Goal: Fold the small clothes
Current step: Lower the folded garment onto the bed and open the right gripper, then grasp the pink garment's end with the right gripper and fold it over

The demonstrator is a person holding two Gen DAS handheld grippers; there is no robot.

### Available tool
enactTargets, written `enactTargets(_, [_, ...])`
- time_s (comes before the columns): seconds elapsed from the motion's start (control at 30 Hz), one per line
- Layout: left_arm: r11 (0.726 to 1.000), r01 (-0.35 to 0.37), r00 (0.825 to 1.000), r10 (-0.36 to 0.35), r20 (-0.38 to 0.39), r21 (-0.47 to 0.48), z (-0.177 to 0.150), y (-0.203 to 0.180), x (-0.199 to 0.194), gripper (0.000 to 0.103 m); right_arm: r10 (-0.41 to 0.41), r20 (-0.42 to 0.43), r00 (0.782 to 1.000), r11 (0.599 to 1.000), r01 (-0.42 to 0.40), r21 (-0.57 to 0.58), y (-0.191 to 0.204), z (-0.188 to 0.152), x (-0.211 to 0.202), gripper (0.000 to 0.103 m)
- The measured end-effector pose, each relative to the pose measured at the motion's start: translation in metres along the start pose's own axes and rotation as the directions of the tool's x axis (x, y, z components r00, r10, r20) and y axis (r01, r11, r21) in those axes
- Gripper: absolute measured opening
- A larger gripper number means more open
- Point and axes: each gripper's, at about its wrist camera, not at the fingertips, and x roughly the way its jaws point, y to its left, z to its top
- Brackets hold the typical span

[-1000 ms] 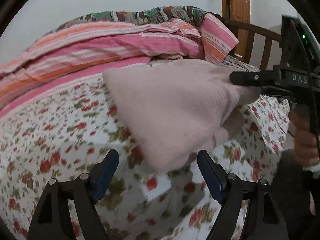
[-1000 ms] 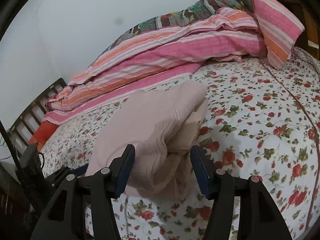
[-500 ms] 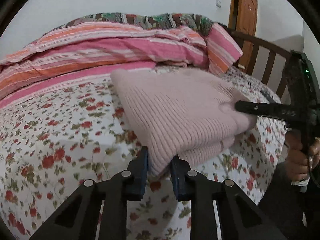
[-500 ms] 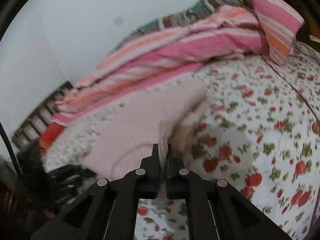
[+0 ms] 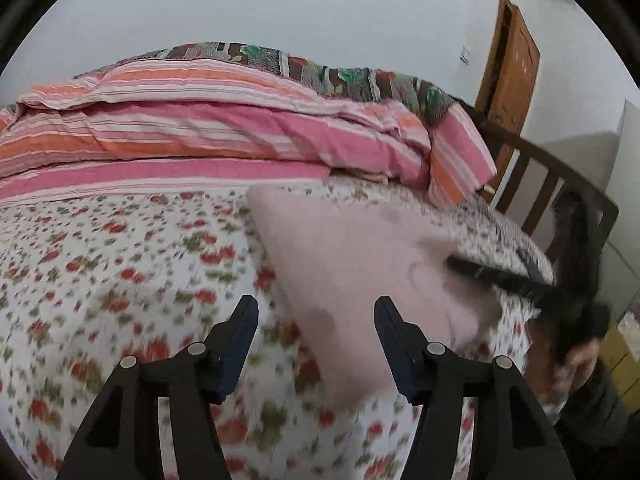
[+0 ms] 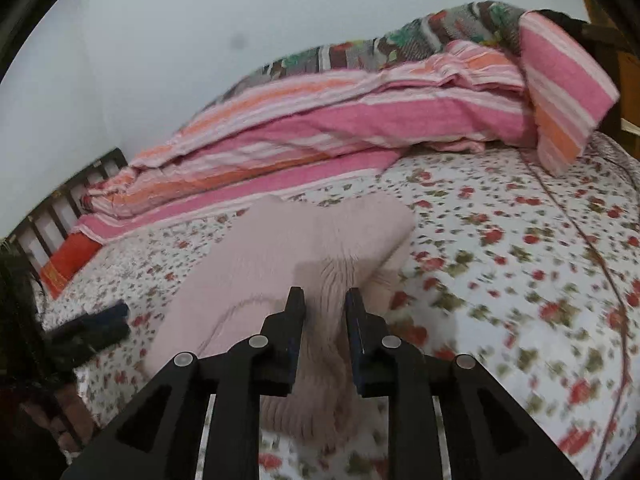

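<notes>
Currently, status by item:

Garment: the pink knit garment (image 6: 304,256) lies folded into a compact stack on the floral bed sheet (image 6: 520,264), near the bed's front edge, well apart from the striped quilt (image 6: 340,120) heaped along the wall side.

Garment condition: layers sit one over another, with a ribbed edge toward my right tool. I judge the folding largely done, with squaring-up or release remaining.

Right gripper (image 6: 323,300): my jaws stand narrowly parted around a bunched ribbed portion of the garment. Fabric fills the gap, but I cannot tell whether the pads are clamping it or have just slackened. Position at the near corner suits pressing or tugging that edge flat.

Left gripper (image 5: 316,312): my jaws are spread wide and released, gripping nothing. The garment's nearest corner lies between and just beyond them, apparently not touched. Hovering low here keeps me ready to pin or re-take that corner.

Cross-view: my right tool appears in the left view as a dark bar laid on the garment's far end (image 5: 496,276); motion blur hides detail.

Surroundings: a wooden bed rail (image 5: 560,184) and door (image 5: 508,60) stand beyond the bed, clear of the work.

Risk: the soft knit may spring open if freed unevenly.
</notes>
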Motion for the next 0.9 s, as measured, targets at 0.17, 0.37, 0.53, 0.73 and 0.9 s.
enactTargets(0.17, [1.0,-0.003,1.0,0.003,-0.005,-0.007,0.01,0.0,0.014,0.058,0.085,0.127,0.988,0.996,-0.084,-0.017,-0.008,-0.011,-0.031,0.012])
enactTargets(0.37, [0.999,-0.037,0.991,0.034,-0.13,-0.018,0.005,-0.009,0.067,0.061,-0.003,-0.018,1.0,0.999,0.004,0.04,-0.023,-0.028,-0.007,0.019])
enactTargets(0.53, [0.999,0.004,0.997,-0.008,-0.075,-0.054,0.018,0.013,0.053,0.061,0.073,-0.027,0.997,0.987,-0.068,0.144,-0.035,-0.01,-0.005,0.073])
enactTargets(0.73, [0.988,0.026,1.0,-0.024,0.012,-0.151,0.033,0.063,0.034,0.063,0.208,-0.117,0.971,0.946,-0.17,0.277,-0.047,-0.01,0.043,0.087])
enactTargets(0.9, [0.956,0.091,0.996,-0.091,0.015,-0.278,0.029,0.099,0.035,0.064,0.256,-0.145,0.956,0.942,-0.213,0.261,-0.039,-0.002,0.062,0.089])
